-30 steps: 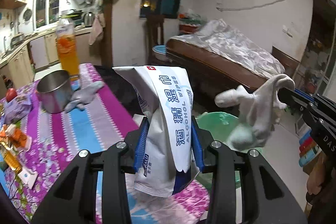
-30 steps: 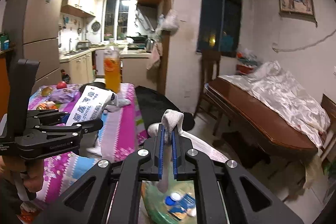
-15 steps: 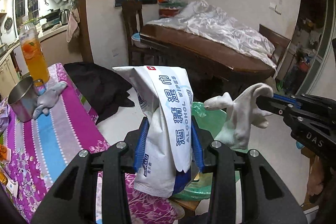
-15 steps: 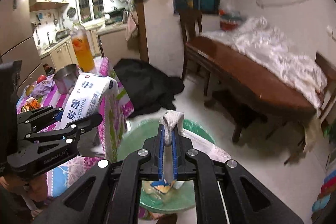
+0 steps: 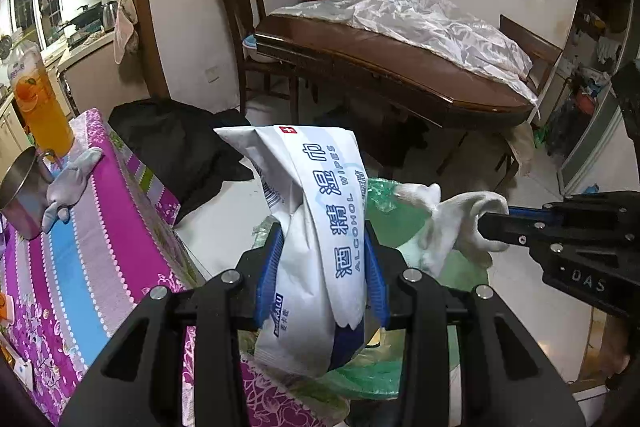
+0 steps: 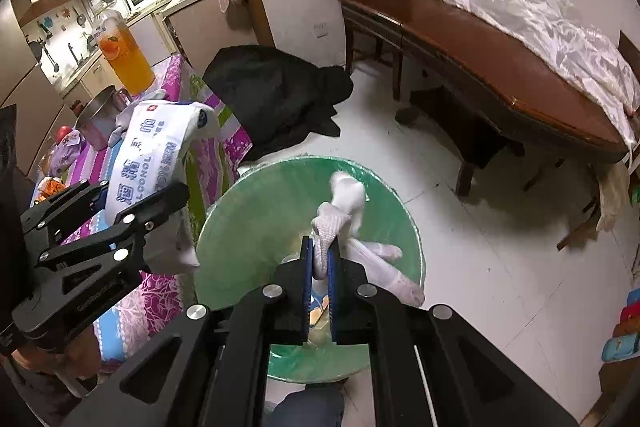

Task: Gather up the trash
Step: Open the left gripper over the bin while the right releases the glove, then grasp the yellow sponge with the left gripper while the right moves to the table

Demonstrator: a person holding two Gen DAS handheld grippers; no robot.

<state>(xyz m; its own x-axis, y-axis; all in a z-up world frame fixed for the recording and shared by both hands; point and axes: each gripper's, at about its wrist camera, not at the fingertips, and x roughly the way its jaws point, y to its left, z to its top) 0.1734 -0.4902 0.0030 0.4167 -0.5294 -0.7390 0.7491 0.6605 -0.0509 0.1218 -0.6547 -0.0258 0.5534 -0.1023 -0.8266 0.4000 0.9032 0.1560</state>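
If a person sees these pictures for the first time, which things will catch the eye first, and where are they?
First comes the white pack of alcohol wipes, upright and clamped in the left gripper at the edge of the purple tablecloth. Next, the white glove pinched in the right gripper hangs over the green bin on the floor.

Bin (image 6: pixel 240 211) is sitting on the floor just right of the table (image 6: pixel 208 163). Glove (image 6: pixel 344 211) is hanging over the bin; wipes pack (image 5: pixel 320 227) is hanging at the table edge, left of the glove.
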